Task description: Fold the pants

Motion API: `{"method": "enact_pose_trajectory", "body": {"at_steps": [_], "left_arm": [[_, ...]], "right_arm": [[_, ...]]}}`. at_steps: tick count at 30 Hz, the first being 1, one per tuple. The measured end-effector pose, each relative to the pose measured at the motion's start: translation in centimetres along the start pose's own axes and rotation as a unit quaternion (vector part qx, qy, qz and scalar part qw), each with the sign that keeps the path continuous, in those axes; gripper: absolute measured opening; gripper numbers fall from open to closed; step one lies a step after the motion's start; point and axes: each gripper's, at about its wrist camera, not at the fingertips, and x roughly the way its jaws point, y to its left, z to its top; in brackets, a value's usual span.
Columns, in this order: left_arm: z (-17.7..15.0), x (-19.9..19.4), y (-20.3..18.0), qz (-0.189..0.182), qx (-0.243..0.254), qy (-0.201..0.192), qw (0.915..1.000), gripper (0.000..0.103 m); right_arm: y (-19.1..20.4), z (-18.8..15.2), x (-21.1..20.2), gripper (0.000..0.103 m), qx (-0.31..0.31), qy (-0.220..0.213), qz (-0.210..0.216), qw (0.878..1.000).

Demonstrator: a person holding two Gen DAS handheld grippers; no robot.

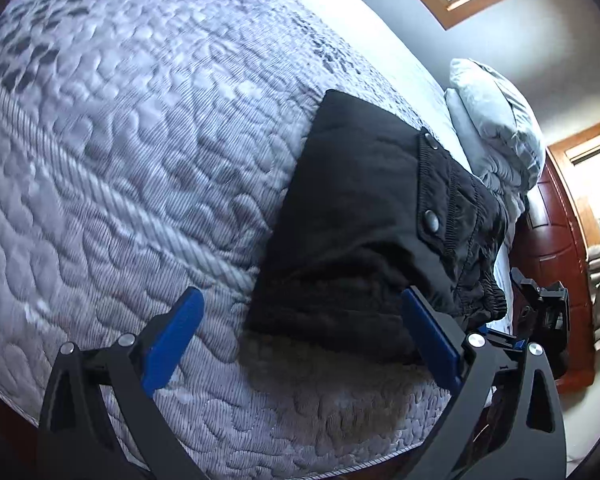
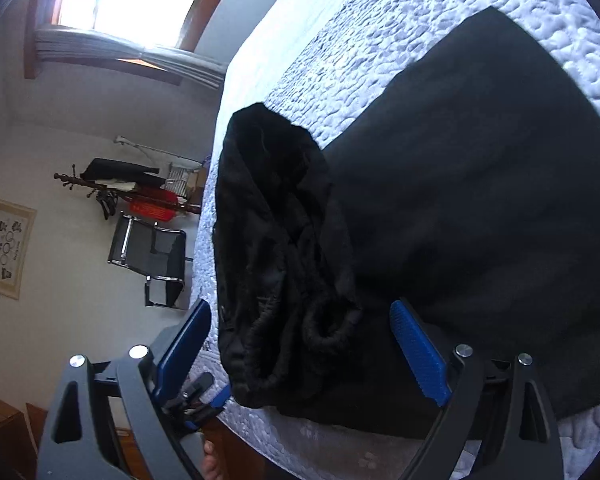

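**Black pants folded on the bed, both grippers open and holding nothing**

Some parts are hard for you to see. The pants [image 1: 364,224] are so dark that their folds and layers mostly melt into one black shape. In your right wrist view the pants [image 2: 460,200] run off the right edge of the picture, so you cannot see where they end. The bunched part [image 2: 276,248] on their left side looks like a stretchy waistband, but you cannot tell for sure. In your left wrist view a flap with two round snaps [image 1: 432,220] shows clearly.

The pants lie in a folded stack on the quilted bed [image 1: 140,160], near its front edge. A grey pillow [image 1: 496,120] sits farther back, well apart from the pants.

Your left gripper [image 1: 304,340] hangs just above the near edge of the pants. Its blue fingers [image 1: 172,336] are spread wide, one over the bare quilt and one over the black cloth.

Your right gripper [image 2: 304,354] is also spread wide with nothing in it. It points at the bunched end, with one finger [image 2: 418,354] over the flat black cloth.

A black chair [image 2: 152,256] stands by the far wall.
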Motion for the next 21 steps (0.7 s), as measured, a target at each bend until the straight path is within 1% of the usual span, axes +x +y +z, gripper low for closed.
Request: {"method": "enact_pose_trajectory", "body": {"at_steps": [4,6,7,9,10,11,15,21], "left_arm": [[-0.6,0.3,0.5,-0.005,-0.015,0.003,0.9999,0.099],[-0.8,0.4,0.6,-0.015,-0.019,0.003,0.9997,0.099],[-1.0,0.4,0.6,-0.018,-0.019,0.003,0.9997,0.099],[-1.3,0.4,0.6,-0.024,-0.020,0.004,0.9995,0.099],[-1.4,0.4,0.6,-0.027,-0.020,0.004,0.9994,0.099],[-1.5,0.4,0.6,-0.029,-0.020,0.006,0.9993,0.099],[-1.7,0.4,0.8,-0.034,-0.024,0.007,0.9991,0.099],[-1.9,0.1,1.0,-0.033,-0.030,0.008,0.9990,0.099]], "right_arm": [[1.0,0.2,1.5,0.092,-0.011,0.016,-0.003,1.000],[1.4,0.2,2.0,0.088,-0.017,0.019,-0.011,1.000],[1.8,0.3,2.4,0.079,-0.023,0.021,-0.014,0.999],[2.2,0.4,2.6,0.059,-0.036,0.012,-0.044,0.998],[2.5,0.4,2.6,0.043,-0.042,0.007,-0.052,0.998],[2.5,0.4,2.5,0.040,-0.047,0.004,-0.053,0.997],[2.7,0.1,2.2,0.034,-0.048,-0.006,-0.050,0.998],[3.0,0.1,1.8,0.033,-0.043,-0.009,-0.042,0.998]]}}
